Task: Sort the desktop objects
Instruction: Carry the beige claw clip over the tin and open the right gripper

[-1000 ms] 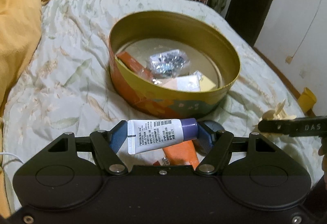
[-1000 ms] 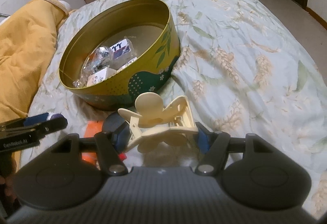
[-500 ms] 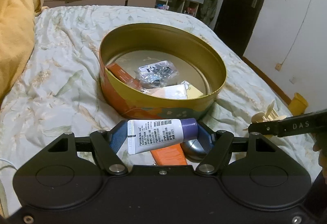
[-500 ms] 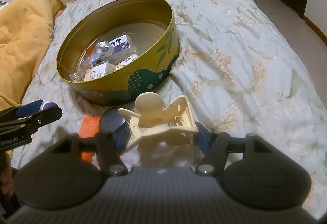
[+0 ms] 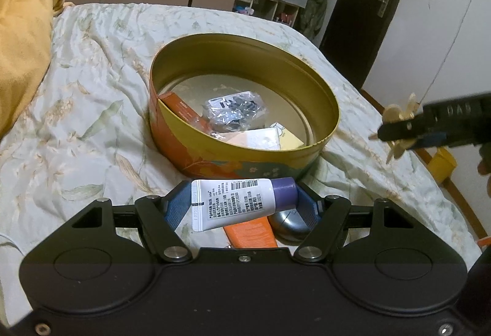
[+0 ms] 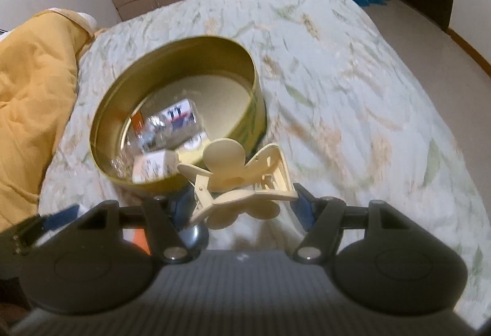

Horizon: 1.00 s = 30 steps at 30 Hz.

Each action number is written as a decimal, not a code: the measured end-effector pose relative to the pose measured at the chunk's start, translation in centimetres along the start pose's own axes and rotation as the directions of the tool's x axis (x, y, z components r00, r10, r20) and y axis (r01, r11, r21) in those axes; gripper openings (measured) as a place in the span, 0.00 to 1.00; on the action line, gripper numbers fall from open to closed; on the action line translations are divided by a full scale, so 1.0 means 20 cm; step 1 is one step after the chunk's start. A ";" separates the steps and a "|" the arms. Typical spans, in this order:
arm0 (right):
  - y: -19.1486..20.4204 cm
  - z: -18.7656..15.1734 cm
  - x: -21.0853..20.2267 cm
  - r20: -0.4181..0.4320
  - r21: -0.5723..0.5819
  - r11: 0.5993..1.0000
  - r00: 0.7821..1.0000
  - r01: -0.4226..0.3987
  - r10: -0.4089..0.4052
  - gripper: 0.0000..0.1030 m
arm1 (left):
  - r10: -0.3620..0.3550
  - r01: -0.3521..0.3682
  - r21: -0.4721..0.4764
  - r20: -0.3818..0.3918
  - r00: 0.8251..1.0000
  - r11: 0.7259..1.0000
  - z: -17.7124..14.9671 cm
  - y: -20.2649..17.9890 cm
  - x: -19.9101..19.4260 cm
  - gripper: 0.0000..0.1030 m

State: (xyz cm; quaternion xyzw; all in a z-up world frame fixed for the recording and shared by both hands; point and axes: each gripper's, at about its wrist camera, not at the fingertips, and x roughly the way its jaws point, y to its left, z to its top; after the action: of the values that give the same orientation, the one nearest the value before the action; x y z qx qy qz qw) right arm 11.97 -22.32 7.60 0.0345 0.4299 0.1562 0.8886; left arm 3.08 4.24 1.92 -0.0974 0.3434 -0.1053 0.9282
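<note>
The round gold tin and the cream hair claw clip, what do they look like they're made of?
The round gold tin looks like thin sheet metal: its satin gold inside wall mirrors the contents, and the outside is printed with flowers. The cream flower-shaped hair claw clip, held in the right tool, looks like matte moulded plastic, smooth and uniform in colour.

gold tin (image 5: 322,96), purple-capped white tube (image 5: 236,202), cream hair clip (image 6: 236,173), leaf-patterned bedspread (image 5: 92,109).

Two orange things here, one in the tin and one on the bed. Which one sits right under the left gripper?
The flat orange packet on the bedspread, below the white tube held by the left gripper. The orange box leans inside the round tin.
</note>
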 end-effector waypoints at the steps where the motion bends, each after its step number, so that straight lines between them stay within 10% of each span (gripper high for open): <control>1: 0.01 0.02 0.00 0.003 -0.004 1.000 1.000 -0.003 0.003 0.66 | -0.001 0.001 0.000 -0.001 1.000 1.000 0.00 0.00 0.00 0.68; 30: 0.45 0.47 0.27 -0.026 -0.130 0.990 0.998 -0.058 0.055 0.73 | -0.016 0.015 -0.023 -0.027 1.000 1.000 -0.01 0.03 0.03 0.68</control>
State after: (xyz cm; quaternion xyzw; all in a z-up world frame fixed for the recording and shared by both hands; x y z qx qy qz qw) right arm 20.28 -11.37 11.20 -0.0134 0.4274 0.2097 0.8793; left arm 3.51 4.63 1.33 -0.1093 0.3564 -0.1098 0.9214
